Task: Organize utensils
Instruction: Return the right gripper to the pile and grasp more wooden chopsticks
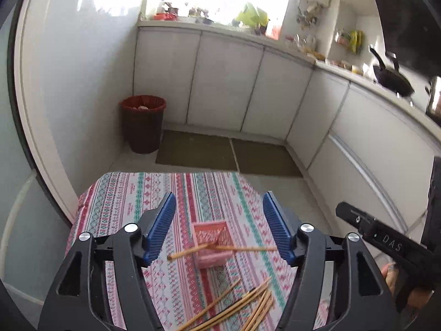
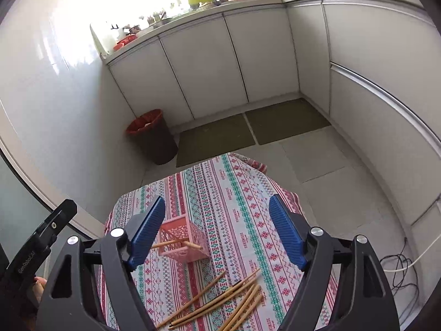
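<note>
Two grippers are held over a patterned worktop (image 1: 132, 193). Left gripper (image 1: 219, 227): fingers (image 1: 161, 230) spread wide, nothing gripped or touched. Right gripper (image 2: 217, 230): fingers (image 2: 286, 234) likewise spread wide and empty. Pink basket (image 1: 210, 244) is seen between the fingers, with two chopsticks (image 1: 190, 251) laid across its rim. Loose chopsticks (image 2: 220, 303) are piled at 6 o'clock from the basket, well apart.

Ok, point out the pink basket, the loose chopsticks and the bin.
pink basket (image 2: 190, 253), right wrist view, front wall.
loose chopsticks (image 2: 220, 300), right wrist view, middle of the pile.
bin (image 1: 143, 127), left wrist view, side wall.
</note>
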Tool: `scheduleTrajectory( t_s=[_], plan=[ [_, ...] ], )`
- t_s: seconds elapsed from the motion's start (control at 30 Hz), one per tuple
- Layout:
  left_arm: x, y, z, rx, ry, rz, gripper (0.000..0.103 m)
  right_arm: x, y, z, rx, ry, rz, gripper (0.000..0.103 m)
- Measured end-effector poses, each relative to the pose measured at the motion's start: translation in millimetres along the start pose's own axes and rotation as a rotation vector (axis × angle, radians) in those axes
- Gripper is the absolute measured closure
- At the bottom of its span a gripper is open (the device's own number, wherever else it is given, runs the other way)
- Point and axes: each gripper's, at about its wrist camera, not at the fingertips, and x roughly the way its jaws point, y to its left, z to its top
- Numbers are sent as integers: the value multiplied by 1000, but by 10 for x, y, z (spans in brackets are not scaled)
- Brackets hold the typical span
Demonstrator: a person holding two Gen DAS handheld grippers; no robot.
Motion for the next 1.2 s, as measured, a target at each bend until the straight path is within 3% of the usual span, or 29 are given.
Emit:
scheduleTrajectory(
  t_s=[0.07, 0.13, 0.2, 0.37, 0.5, 0.6, 0.67, 0.73, 0.9, 0.97, 1.13, 1.2],
  plan=[
    [21, -85, -99, 61, 68, -11, 34, -10, -50, -94, 5, 14, -11, 23],
    [120, -219, -279, 159, 191, -31, 25, 10, -162, -241, 13, 39, -40, 21],
    [224, -298, -464, 213, 261, -29, 25, 84, -293, -381, 22, 87, -74, 20],
    [814, -273, -1035, 216, 518, -18, 23, 379, -685, -579, 130, 268, -101, 20],
    [1255, -204, -1367, 205, 624, 40, 23, 498, -897, -635, 199, 333, -99, 20],
    [1467, -193, -1512, 199, 622, 74, 36, 583, -987, -673, 227, 375, -108, 20],
    [1591, -211, -1588, 203, 618, 85, 54, 627, -1066, -723, 261, 412, -89, 20],
    [1674, -230, -1654, 214, 613, 92, 60, 684, -1124, -761, 294, 448, -68, 20],
    [1816, -335, -1708, 266, 566, 128, 61, 716, -1190, -788, 308, 459, -83, 21],
    [1874, -366, -1714, 282, 553, 135, 67, 734, -1219, -795, 314, 459, -99, 20],
    [2077, -317, -1888, 294, 606, 144, 75, 890, -1359, -843, 359, 490, -145, 21],
    [2045, -306, -1910, 304, 581, 133, 77, 999, -1391, -886, 380, 520, -145, 20]
  ],
)
